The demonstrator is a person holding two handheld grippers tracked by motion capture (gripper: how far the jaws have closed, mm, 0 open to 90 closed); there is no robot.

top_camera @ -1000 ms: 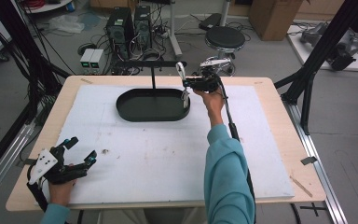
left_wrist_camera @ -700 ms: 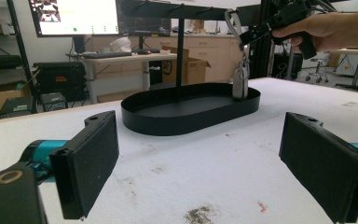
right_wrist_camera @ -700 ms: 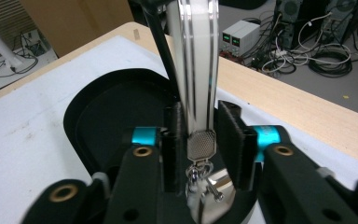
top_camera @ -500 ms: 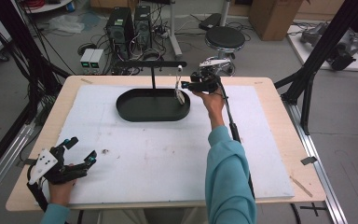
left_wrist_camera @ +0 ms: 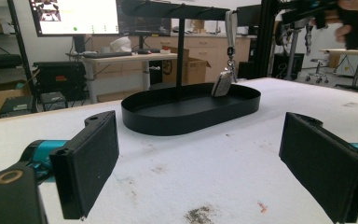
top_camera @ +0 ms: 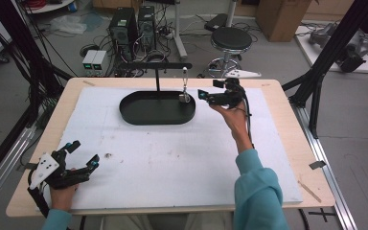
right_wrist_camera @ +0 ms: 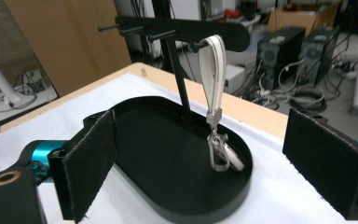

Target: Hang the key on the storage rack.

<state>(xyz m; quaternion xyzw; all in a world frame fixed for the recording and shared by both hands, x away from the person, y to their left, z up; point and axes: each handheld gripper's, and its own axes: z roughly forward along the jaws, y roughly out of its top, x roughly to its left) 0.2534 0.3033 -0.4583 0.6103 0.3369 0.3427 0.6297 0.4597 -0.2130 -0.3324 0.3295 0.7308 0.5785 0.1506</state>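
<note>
Cables, computer towers and a round stool crowd the floor beyond a wooden table (top_camera: 287,103) covered with a white mat (top_camera: 172,158) in the high view. On the mat's far half sits a black oval tray (top_camera: 139,114) with a thin post rising from it to a crossbar (top_camera: 155,65), and a key fob on a pale strap (top_camera: 185,91) hangs from a peg near the bar's right end, its lower end down in the tray. The right gripper (top_camera: 206,96) is held up just beside the tray's right end, apart from the strap; its jaws have just been opening and stand spread with nothing between them. The left gripper (top_camera: 81,155) rests at the near left corner of the mat, well apart from the tray, jaws spread and empty. From the left gripper view, low over the stained mat, the two black pads stand wide at either edge of the picture, and the tray lies farther off between them, the fob leaning against the inside of its floor under the strap; a monitor and desks fill the room behind, and the other hand shows blurred at the top right. From the right gripper view, the pads are likewise wide apart with nothing in them, the strap looped over its peg and hanging between them at some distance, a metal clasp and the fob at its bottom touching the tray floor near the right-hand wall.
</note>
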